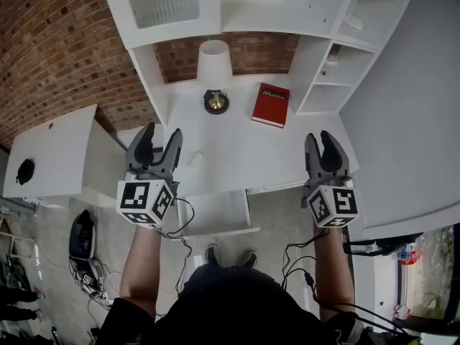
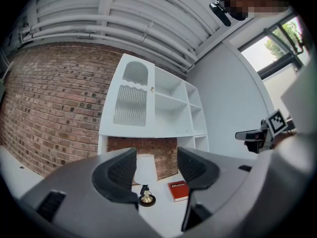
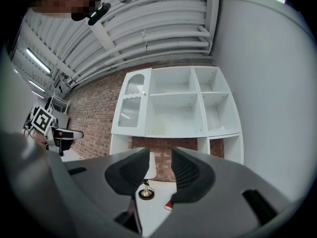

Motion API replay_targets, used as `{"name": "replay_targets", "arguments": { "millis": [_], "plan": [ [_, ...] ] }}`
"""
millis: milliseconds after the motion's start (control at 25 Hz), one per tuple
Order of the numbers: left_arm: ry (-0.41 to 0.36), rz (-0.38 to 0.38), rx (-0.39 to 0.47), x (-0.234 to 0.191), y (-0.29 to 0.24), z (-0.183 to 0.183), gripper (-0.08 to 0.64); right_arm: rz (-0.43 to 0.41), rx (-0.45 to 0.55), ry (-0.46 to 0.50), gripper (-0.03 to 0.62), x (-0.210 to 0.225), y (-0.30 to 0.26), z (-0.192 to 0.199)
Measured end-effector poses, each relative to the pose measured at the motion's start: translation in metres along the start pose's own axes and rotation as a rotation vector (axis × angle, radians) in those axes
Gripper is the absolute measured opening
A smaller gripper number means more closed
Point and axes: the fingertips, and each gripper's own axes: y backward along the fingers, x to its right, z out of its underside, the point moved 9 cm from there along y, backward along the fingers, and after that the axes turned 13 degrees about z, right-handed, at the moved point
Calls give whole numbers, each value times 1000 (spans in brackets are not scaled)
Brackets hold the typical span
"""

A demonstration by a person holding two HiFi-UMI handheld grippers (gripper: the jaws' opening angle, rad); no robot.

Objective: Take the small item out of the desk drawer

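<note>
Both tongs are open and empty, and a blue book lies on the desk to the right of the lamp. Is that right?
Not quite: the book is red, not blue, as the head view shows. The rest holds. It lies on the desk to the right of the lamp, and the left tongs and right tongs are both open and empty.

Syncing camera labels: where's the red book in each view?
Head view: red book on the desk, upper centre, right of the lamp.
Left gripper view: low centre, in the gap between the jaws, right of the lamp.
Right gripper view: low centre, only a red corner showing below the jaws, right of the lamp base.
Shared landmark: the lamp, always just left of the book.
</note>
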Motion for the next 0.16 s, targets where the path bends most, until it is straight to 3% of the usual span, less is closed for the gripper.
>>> {"name": "replay_targets", "arguments": {
  "millis": [160],
  "plan": [
    [4,5,-7,-4,-3,2,242,2,0,-1,118,-1,-3,0]
  ]
}}
